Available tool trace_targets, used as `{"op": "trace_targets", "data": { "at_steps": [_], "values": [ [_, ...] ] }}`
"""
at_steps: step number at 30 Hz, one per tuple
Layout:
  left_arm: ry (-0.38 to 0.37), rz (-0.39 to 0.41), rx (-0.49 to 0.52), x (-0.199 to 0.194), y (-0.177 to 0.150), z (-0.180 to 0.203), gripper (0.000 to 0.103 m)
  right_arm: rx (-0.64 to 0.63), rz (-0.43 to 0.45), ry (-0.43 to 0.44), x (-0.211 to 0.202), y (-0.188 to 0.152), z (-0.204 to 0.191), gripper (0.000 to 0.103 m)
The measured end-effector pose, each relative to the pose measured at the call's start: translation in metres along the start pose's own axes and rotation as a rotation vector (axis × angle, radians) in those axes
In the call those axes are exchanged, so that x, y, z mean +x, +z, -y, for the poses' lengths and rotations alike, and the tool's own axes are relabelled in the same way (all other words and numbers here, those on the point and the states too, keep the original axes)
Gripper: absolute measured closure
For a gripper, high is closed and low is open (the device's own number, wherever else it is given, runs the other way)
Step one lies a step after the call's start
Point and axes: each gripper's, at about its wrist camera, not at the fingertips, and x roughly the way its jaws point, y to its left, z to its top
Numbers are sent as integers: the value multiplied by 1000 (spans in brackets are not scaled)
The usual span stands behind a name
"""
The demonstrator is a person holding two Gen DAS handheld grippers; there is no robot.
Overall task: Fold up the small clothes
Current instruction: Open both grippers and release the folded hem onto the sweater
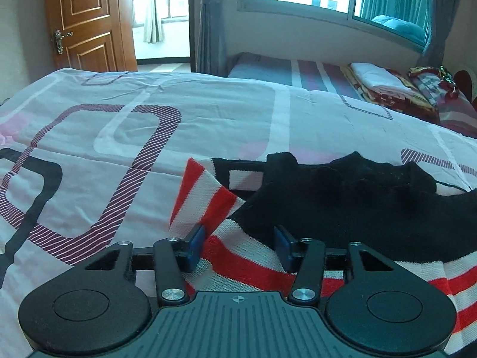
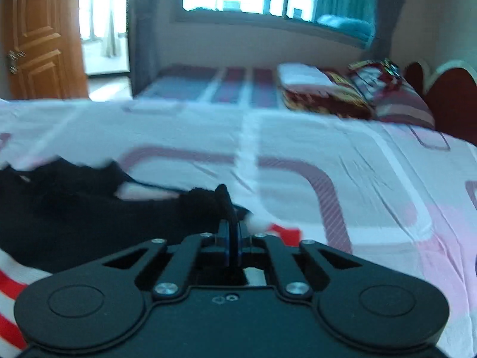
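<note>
A small black knitted garment (image 1: 342, 208) with red and white striped parts (image 1: 208, 200) lies bunched on the bed's pink and white patterned sheet (image 1: 119, 137). My left gripper (image 1: 240, 235) hangs low over the striped cloth. Its blue pads (image 1: 196, 238) stand apart with the cloth lying between them, not pressed. In the right wrist view the black garment (image 2: 74, 208) spreads to the left, with a striped edge (image 2: 12, 283) at the bottom left. My right gripper (image 2: 231, 229) is shut on a raised black edge of the garment (image 2: 222, 194). This view is blurred.
The patterned sheet (image 2: 328, 155) stretches wide to the left and right of the garment. Beyond it stands a second bed with folded blankets (image 1: 384, 86) and a dark red headboard (image 2: 447, 89). A wooden door (image 1: 86, 21) stands open at the far left, under-window wall behind.
</note>
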Motion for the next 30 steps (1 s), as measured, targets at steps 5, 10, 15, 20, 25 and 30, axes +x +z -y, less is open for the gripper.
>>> {"op": "trace_targets", "data": {
  "at_steps": [5,10,15,20,25,30],
  "values": [
    [-28,28,-35,-23,2,-1,51,38,14,9,-7,1,3,76],
    [-112,55,30,-50,0,23,51,79,80,101,-46,10,-2,64],
    [-168,2,75,-51,-12,55,40,20,59,271,-67,3,-45,65],
    [-113,-16,109,-35,-29,55,21,-68,1,293,-58,-15,-82,65],
    [-103,-19,100,-39,-31,40,19,-62,-18,204,-50,-29,-60,65],
    [-80,-8,65,-46,-36,21,19,-6,-21,128,-52,-40,-31,65]
  ]
}}
